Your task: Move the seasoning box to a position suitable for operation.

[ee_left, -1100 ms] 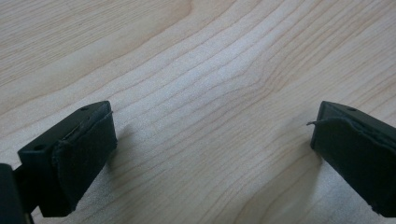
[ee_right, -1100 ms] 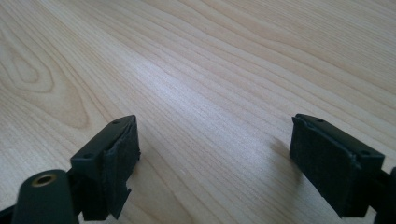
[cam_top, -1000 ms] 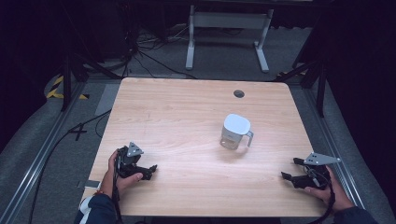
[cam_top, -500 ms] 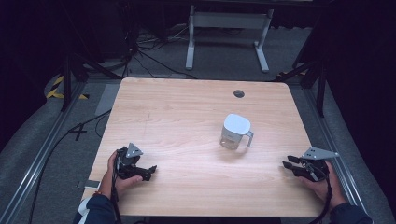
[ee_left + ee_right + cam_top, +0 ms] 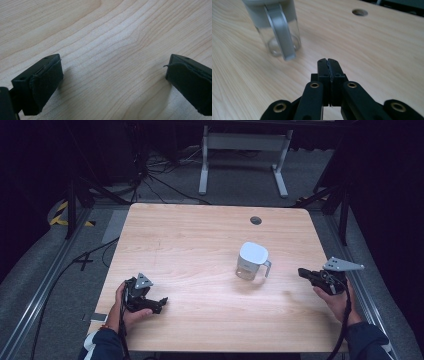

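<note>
- The landmark is the jug (image 5: 251,261): a clear body with a white lid and a grey handle, standing upright on the wooden bench (image 5: 200,235), right of the bench's middle.
- In the high view the handle points away from the jug toward the right edge of the bench.
- The right tongs (image 5: 303,272) sit to the right of the jug, near it but apart, level with its base in the picture and aimed at the handle side.
- The jaws of the right tongs have just been closing; in the right gripper view (image 5: 328,62) the 2 black pads are pressed flat together with nothing between them.
- In that same view the jug (image 5: 275,27) stands ahead and to the left of the closed tips, its handle facing the camera, with bare wood between tip and handle.
- A round cable hole (image 5: 256,220) lies in the bench beyond the jug, toward the far edge.
- The left tongs (image 5: 159,303) are well apart from the jug, far to its left and nearer the person, low over the bench.
- In the left gripper view the left tongs (image 5: 112,75) are spread wide, 2 pads at the picture's edges and plain wood grain between them; they grip nothing.
</note>
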